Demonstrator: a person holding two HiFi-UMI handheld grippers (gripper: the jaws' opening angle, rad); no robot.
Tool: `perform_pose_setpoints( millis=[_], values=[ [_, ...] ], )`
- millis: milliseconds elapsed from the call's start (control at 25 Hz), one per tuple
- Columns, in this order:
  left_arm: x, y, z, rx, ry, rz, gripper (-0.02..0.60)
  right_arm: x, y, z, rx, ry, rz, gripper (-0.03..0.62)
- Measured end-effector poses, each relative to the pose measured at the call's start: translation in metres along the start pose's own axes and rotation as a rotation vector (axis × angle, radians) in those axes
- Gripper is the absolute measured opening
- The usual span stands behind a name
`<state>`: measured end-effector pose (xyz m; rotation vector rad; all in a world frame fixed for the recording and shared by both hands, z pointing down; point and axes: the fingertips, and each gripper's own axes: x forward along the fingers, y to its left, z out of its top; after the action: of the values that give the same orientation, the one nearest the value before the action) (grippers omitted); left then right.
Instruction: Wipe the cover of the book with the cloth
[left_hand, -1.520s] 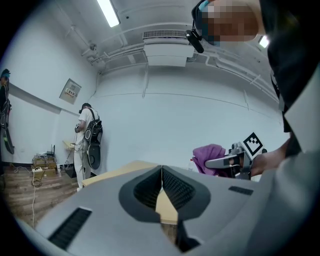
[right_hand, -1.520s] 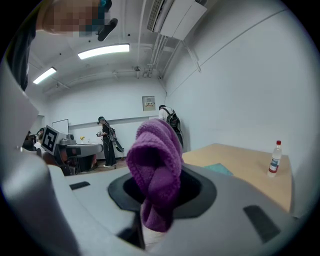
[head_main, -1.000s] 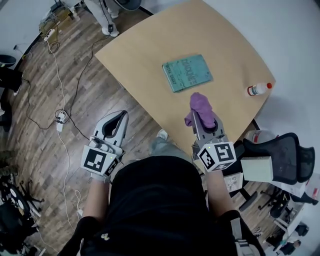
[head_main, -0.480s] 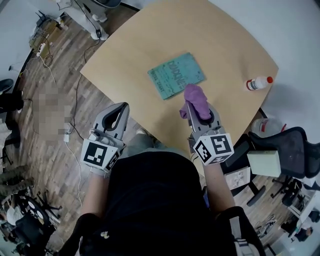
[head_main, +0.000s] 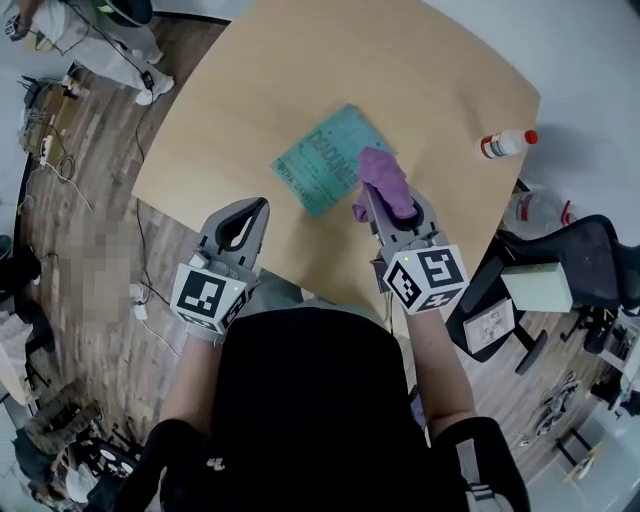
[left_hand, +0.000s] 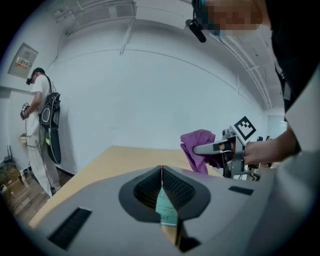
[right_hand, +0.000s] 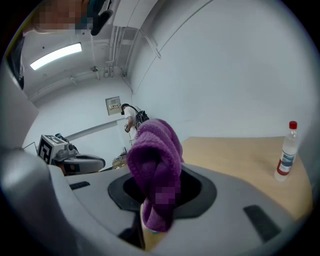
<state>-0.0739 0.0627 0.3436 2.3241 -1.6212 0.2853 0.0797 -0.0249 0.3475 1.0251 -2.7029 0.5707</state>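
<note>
A teal book (head_main: 320, 162) lies flat near the middle of the light wooden table (head_main: 420, 70); a sliver of the book (left_hand: 165, 210) shows past the left jaws in the left gripper view. My right gripper (head_main: 382, 196) is shut on a purple cloth (head_main: 380, 180), which hangs over the book's near right corner; the bunched cloth (right_hand: 155, 170) fills the right gripper view. My left gripper (head_main: 252, 208) is shut and empty, hovering at the table's near edge, left of the book. From the left gripper view the right gripper (left_hand: 210, 148) and the cloth (left_hand: 196, 146) show side-on.
A white bottle with a red cap (head_main: 503, 145) lies on the table's right edge and shows as the bottle (right_hand: 285, 152) in the right gripper view. A black office chair (head_main: 590, 275) stands to the right. A person (left_hand: 41, 130) stands by the far wall. Cables run over the wood floor (head_main: 60, 160).
Both grippers have moved forward over the table toward the book. The purple cloth now reaches the book's near right corner; the left gripper has come from over the floor to the table's edge.
</note>
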Motion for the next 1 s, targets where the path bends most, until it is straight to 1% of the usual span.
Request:
perform_pose_setpoints(
  millis=[120, 320, 440, 520, 640, 760, 880, 1000],
  values=[
    [0.024, 0.013, -0.016, -0.024, 0.034, -0.059, 0.021, 0.020, -0.012, -0.002, 0.009, 0.020, -0.053, 0.112],
    [0.066, 0.026, -0.040, -0.035, 0.101, -0.161, 0.021, 0.054, -0.039, -0.004, 0.046, 0.030, -0.141, 0.112],
    [0.084, 0.033, -0.062, -0.047, 0.160, -0.217, 0.021, 0.073, -0.049, -0.010, 0.101, 0.041, -0.189, 0.113],
    [0.098, 0.035, -0.074, -0.043, 0.192, -0.250, 0.021, 0.089, -0.056, -0.013, 0.148, 0.045, -0.206, 0.112],
    [0.117, 0.040, -0.088, -0.024, 0.219, -0.281, 0.021, 0.115, -0.070, -0.018, 0.200, 0.042, -0.225, 0.112],
    [0.132, 0.046, -0.102, -0.002, 0.247, -0.305, 0.021, 0.138, -0.082, -0.024, 0.228, 0.050, -0.243, 0.112],
    [0.144, 0.051, -0.115, 0.025, 0.271, -0.323, 0.021, 0.158, -0.097, -0.034, 0.250, 0.078, -0.263, 0.112],
    [0.153, 0.055, -0.128, 0.034, 0.302, -0.336, 0.021, 0.178, -0.112, -0.042, 0.254, 0.111, -0.283, 0.114]
  ],
)
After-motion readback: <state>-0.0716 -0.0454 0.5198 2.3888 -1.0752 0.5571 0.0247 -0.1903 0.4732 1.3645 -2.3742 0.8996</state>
